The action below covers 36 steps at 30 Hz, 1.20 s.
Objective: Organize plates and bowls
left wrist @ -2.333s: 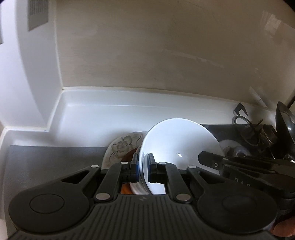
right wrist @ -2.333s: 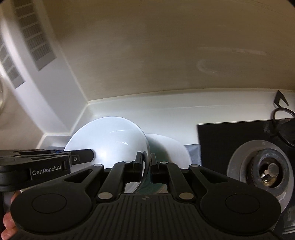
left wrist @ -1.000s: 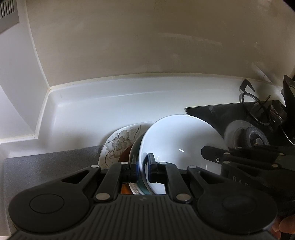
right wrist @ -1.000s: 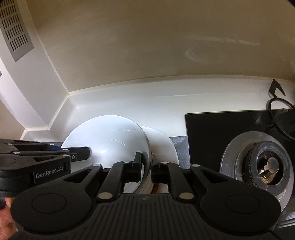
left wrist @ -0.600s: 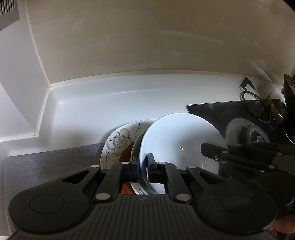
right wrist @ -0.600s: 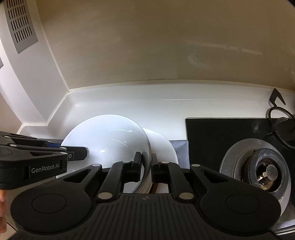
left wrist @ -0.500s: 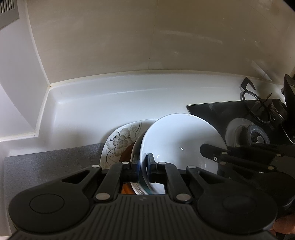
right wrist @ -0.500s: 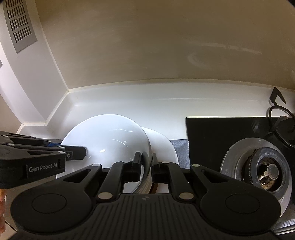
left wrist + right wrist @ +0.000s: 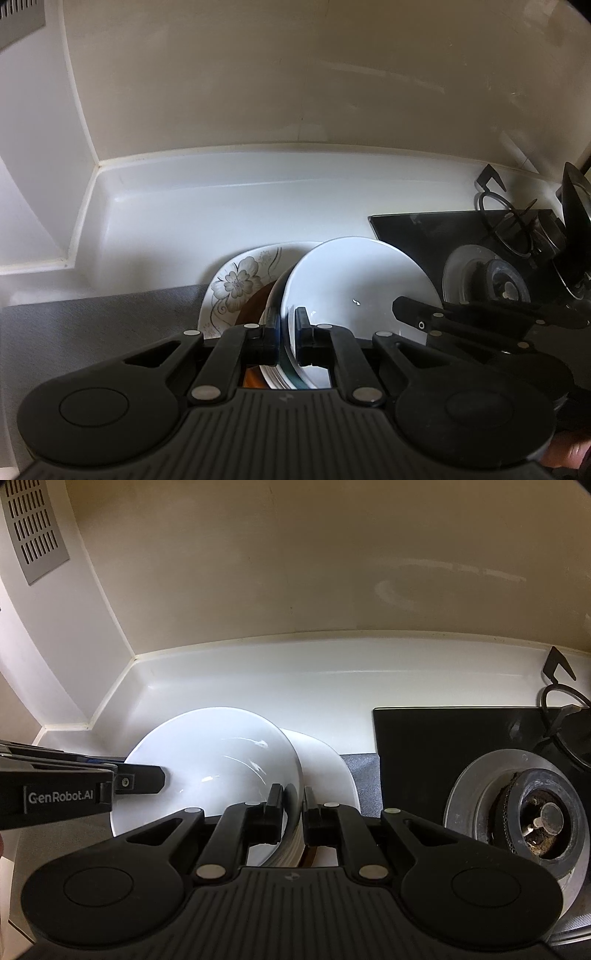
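Observation:
A stack of nested bowls is held between both grippers, with a white bowl (image 9: 354, 280) on top. My left gripper (image 9: 286, 328) is shut on the stack's rim on one side. My right gripper (image 9: 293, 808) is shut on the rim on the opposite side, and the white bowl (image 9: 218, 760) fills the view to its left. A floral plate (image 9: 236, 284) and a brown dish (image 9: 255, 306) lie under the stack in the left wrist view. A white plate (image 9: 325, 760) shows behind the stack in the right wrist view.
A grey mat (image 9: 92, 325) covers the white counter (image 9: 221, 206). A black glass hob (image 9: 443, 738) with a gas burner (image 9: 543, 819) and a pan support (image 9: 513, 229) lies to the right. A beige wall stands behind, with a vent (image 9: 33, 528) at the upper left.
Both grippers and the bowl stack have drifted slightly; the view has tilted down a little since 2.3 s ago. The grips have not changed.

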Motion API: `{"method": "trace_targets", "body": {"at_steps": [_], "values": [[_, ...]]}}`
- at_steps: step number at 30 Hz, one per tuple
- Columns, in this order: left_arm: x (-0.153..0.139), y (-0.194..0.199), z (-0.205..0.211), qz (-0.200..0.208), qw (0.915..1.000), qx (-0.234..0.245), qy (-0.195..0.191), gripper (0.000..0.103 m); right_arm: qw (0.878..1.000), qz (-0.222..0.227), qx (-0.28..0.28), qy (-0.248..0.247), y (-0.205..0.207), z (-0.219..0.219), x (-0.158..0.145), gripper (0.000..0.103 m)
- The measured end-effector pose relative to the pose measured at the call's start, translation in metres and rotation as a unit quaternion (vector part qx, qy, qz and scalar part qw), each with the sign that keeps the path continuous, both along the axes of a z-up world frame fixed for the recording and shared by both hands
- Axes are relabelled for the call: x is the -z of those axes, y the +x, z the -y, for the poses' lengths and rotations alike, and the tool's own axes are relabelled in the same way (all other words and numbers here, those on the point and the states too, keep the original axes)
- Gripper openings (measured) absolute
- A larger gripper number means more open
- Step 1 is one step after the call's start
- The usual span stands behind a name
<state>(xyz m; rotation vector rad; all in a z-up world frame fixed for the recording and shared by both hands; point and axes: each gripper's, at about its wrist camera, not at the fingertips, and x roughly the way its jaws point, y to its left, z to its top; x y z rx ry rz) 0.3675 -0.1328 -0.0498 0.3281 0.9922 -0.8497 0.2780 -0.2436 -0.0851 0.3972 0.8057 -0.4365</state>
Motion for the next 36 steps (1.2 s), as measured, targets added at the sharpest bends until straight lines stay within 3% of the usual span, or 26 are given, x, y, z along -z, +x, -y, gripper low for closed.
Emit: {"method": "trace_targets", "body": {"at_steps": [7,10,13,14,15,16,17,19,21,25,32,36], "values": [[-0.010,-0.002,-0.001,0.027,0.9996,-0.006,0.000,0.009,1.000,-0.006,-0.003,0.000,0.004,0.001,0.002,0.011],[-0.010,0.000,-0.002,0.024,0.9997,-0.011,-0.003,0.019,1.000,-0.004,-0.004,-0.009,0.004,0.000,-0.001,0.011],[-0.010,0.001,-0.004,0.032,0.9993,-0.018,-0.006,0.057,1.000,-0.002,0.001,-0.002,0.004,0.002,-0.003,0.011],[-0.011,0.001,-0.006,0.038,0.9990,-0.022,-0.008,0.076,1.000,-0.003,0.003,0.002,0.003,0.003,-0.003,0.014],[-0.013,0.000,-0.008,0.044,0.9986,-0.026,-0.013,0.091,1.000,-0.003,0.006,0.003,0.002,0.003,-0.003,0.018],[-0.015,0.000,-0.011,0.049,0.9981,-0.030,-0.020,0.094,1.000,-0.003,0.009,0.003,0.001,0.003,-0.003,0.031],[-0.017,0.000,-0.013,0.047,0.9980,-0.029,-0.029,0.095,1.000,-0.002,0.013,0.005,-0.001,0.003,-0.004,0.049],[-0.019,-0.001,-0.016,0.042,0.9982,-0.024,-0.034,0.096,1.000,0.007,0.016,0.007,-0.007,0.002,-0.006,0.063],[-0.020,-0.002,-0.018,0.046,0.9981,-0.028,-0.029,0.103,1.000,0.013,0.015,-0.001,-0.013,-0.002,-0.009,0.068],[-0.018,-0.006,-0.028,0.055,0.9974,-0.041,-0.022,0.103,0.999,0.031,0.029,-0.022,-0.031,-0.010,-0.020,0.086],[-0.008,-0.030,-0.049,0.045,0.9971,-0.060,-0.007,0.103,0.997,0.054,0.026,-0.051,-0.064,-0.031,-0.028,0.093],[-0.005,-0.051,-0.066,0.059,0.9952,-0.078,0.006,0.103,0.997,0.048,0.018,-0.063,-0.079,-0.042,-0.022,0.093]]}}
